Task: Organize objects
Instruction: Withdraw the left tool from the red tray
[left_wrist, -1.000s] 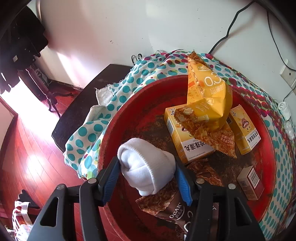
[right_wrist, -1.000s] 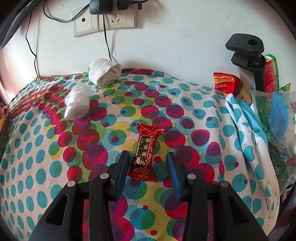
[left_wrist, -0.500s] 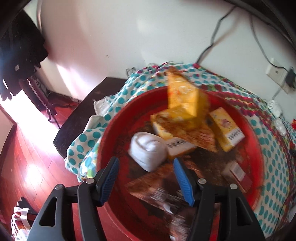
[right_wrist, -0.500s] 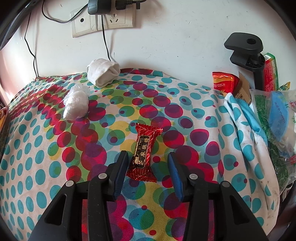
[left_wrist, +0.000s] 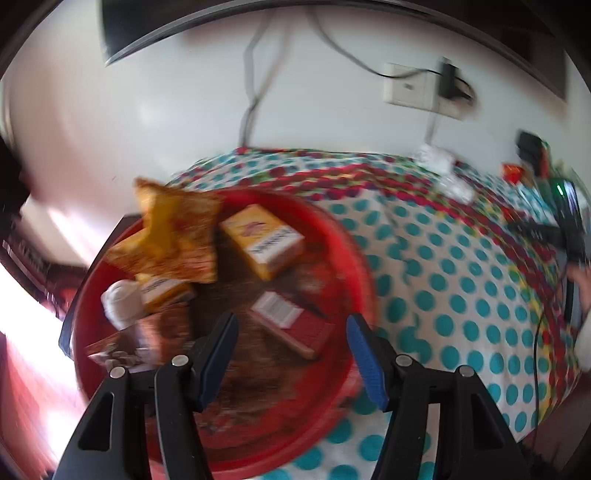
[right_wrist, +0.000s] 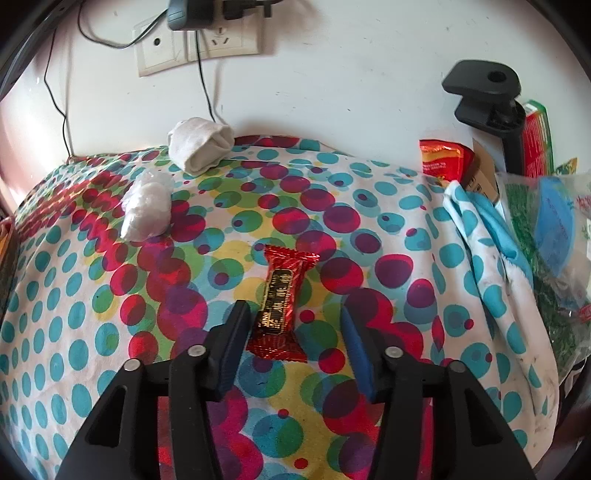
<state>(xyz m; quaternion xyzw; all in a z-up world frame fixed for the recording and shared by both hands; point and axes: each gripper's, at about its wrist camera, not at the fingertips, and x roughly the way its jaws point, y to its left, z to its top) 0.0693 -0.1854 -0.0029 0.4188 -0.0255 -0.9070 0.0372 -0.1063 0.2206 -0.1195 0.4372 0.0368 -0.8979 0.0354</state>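
Candy bar (right_wrist: 277, 302) — crinkly red foil, flat oblong

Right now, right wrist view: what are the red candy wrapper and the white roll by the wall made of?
Candy wrapper: looks like metallised foil or plastic film, glossy; it glints, has crimped ends and a gold label. White roll: soft matte knit fabric, probably a rolled sock; folds and a fuzzy surface show. It lies on the dotted cloth, a matte woven print.
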